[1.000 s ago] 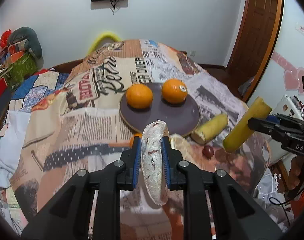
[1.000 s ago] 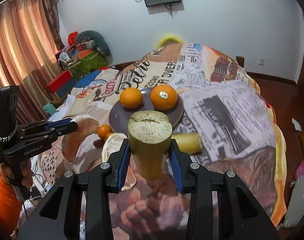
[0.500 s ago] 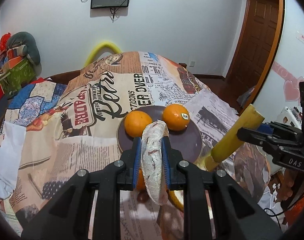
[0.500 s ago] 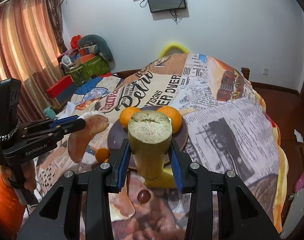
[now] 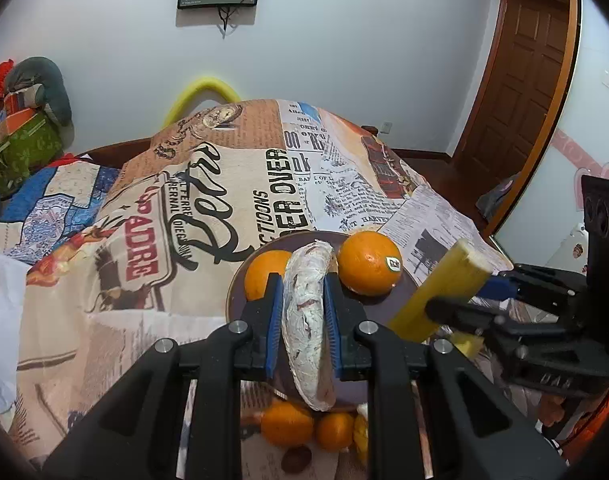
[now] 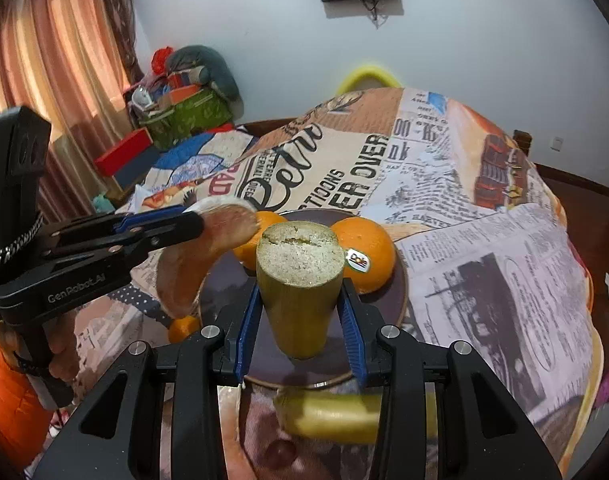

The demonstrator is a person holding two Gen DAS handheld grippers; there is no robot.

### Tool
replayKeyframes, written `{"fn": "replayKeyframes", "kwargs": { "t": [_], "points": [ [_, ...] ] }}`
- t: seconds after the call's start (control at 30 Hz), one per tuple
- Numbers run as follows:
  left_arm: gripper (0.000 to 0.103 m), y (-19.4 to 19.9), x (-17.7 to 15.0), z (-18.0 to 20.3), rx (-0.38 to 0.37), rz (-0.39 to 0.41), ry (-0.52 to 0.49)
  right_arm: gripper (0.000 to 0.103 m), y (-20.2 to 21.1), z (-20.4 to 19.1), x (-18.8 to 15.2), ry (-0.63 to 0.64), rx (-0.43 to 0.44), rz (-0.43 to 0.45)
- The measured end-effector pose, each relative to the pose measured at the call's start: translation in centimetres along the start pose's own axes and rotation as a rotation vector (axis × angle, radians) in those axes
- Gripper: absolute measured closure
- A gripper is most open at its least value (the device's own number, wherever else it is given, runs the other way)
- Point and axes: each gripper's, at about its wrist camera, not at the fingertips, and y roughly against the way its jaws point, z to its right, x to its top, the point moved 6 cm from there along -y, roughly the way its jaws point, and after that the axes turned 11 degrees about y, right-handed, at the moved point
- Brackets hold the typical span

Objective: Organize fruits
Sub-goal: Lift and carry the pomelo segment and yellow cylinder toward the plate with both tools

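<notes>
My left gripper [image 5: 303, 312] clamps a pale wedge [image 5: 307, 320]; my right gripper [image 6: 300, 316] clamps a yellow stalk [image 6: 299, 284]. Both hover above the plate [image 6: 398, 292] on the newsprint-covered surface [image 5: 208, 200], white wall [image 5: 344, 40] behind.

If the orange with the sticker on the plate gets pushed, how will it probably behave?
The orange with the sticker is round, so it would probably roll. The plate looks nearly flat with a low rim, so it may roll off. Its skin looks firm, probably not fragile.

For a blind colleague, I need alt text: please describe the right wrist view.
The right gripper holds a cut yellow-green stalk upright over a dark plate with two oranges. At left, the left gripper holds a pale fruit slice beside the plate, all above a newspaper-print cloth.
</notes>
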Motion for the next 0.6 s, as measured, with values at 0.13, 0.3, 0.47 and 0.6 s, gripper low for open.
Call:
{"fn": "replayKeyframes", "kwargs": {
  "t": [0.13, 0.3, 0.47, 0.6],
  "points": [
    [0.083, -1.7, 0.2, 0.1, -0.013, -0.015, 0.011, 0.068, -1.2, 0.0, 0.2, 0.019, 0.006, -0.012],
    [0.083, -3.5, 0.5, 0.1, -0.01, -0.031, 0.021, 0.068, -2.3, 0.3, 0.5, 0.014, 0.021, -0.022],
    [0.083, -4.4, 0.8, -0.2, 0.0, -0.036, 0.016, 0.068, -3.2, 0.2, 1.0, 0.021, 0.024, -0.028],
    [0.083, -4.7, 0.8, -0.5, -0.002, -0.045, 0.026, 0.068, -3.7, 0.1, 1.4, 0.03, 0.023, -0.033]
  ]
}}
